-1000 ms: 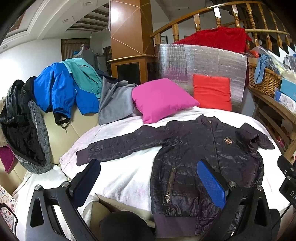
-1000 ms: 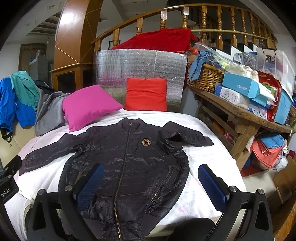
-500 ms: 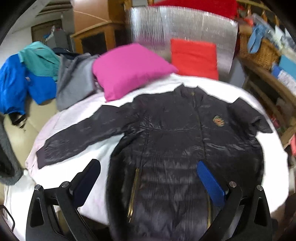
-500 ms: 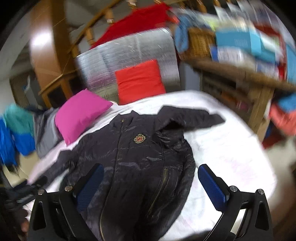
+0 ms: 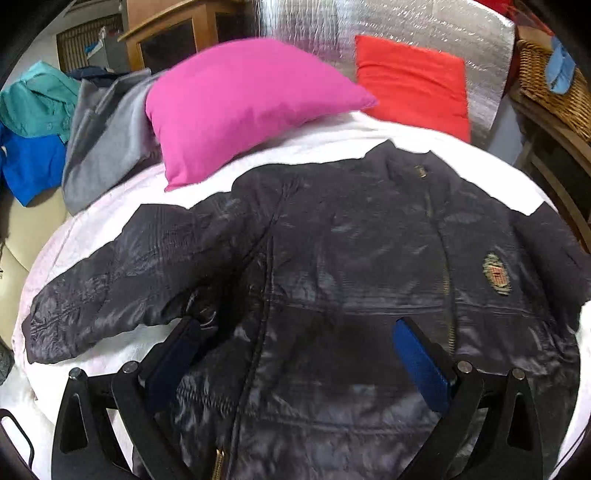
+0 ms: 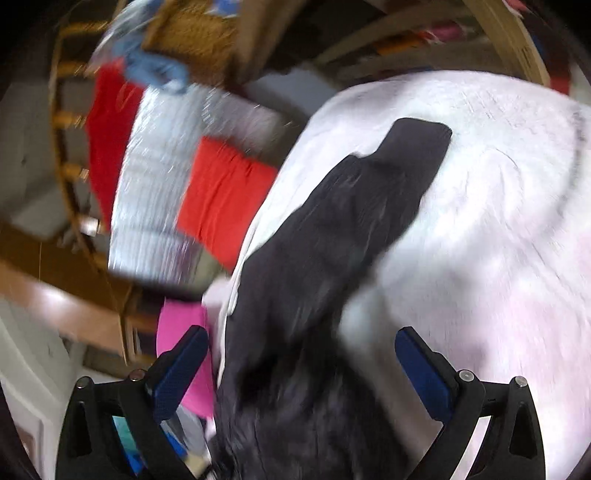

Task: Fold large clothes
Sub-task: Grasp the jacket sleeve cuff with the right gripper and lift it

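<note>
A dark quilted zip jacket (image 5: 351,258) with a chest badge lies front-up and spread flat on a white sheet (image 5: 122,206). Its left sleeve (image 5: 122,280) stretches out to the left. My left gripper (image 5: 295,354) is open, low over the jacket near the left armpit, empty. In the blurred, tilted right wrist view the jacket's other sleeve (image 6: 351,214) runs away from me across the sheet (image 6: 498,240). My right gripper (image 6: 301,363) is open over the base of that sleeve, empty.
A pink cushion (image 5: 240,107) and a red cushion (image 5: 410,81) lie at the far edge against a silver foil panel (image 5: 369,26). Grey, teal and blue garments (image 5: 99,136) are piled at the left. A wicker basket (image 5: 554,88) sits on a wooden shelf at the right.
Both grippers have dropped and moved forward over the jacket. The left one closed in on the left armpit. The right one swung and tilted toward the right sleeve. Both stay open.
</note>
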`<action>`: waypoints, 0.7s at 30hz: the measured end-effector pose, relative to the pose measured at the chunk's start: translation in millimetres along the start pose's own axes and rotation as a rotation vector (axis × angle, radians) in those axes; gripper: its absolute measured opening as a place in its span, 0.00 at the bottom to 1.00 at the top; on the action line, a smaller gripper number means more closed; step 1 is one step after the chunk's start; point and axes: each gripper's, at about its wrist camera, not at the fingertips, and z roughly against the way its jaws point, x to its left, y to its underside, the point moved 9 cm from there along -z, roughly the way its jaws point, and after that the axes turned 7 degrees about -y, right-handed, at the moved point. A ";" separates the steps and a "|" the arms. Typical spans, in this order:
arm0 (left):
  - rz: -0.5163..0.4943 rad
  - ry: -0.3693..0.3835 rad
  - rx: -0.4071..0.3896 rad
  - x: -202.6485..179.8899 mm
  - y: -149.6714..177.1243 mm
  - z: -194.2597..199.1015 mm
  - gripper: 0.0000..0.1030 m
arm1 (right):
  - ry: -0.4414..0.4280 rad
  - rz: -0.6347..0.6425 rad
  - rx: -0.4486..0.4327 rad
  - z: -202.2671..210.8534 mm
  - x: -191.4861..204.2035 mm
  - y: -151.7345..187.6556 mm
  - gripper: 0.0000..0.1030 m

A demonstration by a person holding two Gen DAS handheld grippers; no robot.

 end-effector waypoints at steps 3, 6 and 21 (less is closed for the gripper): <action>0.003 -0.025 0.023 7.5 -3.9 -15.2 1.00 | -0.008 -0.108 -0.009 -23.8 -27.7 -24.1 0.91; 0.007 -0.040 0.014 12.6 -9.9 -20.5 1.00 | -0.012 -0.188 0.000 -45.1 -50.2 -41.0 0.77; 0.129 -0.142 -0.056 81.8 -35.1 -16.1 1.00 | -0.063 0.268 -0.094 -42.1 86.4 -29.6 0.12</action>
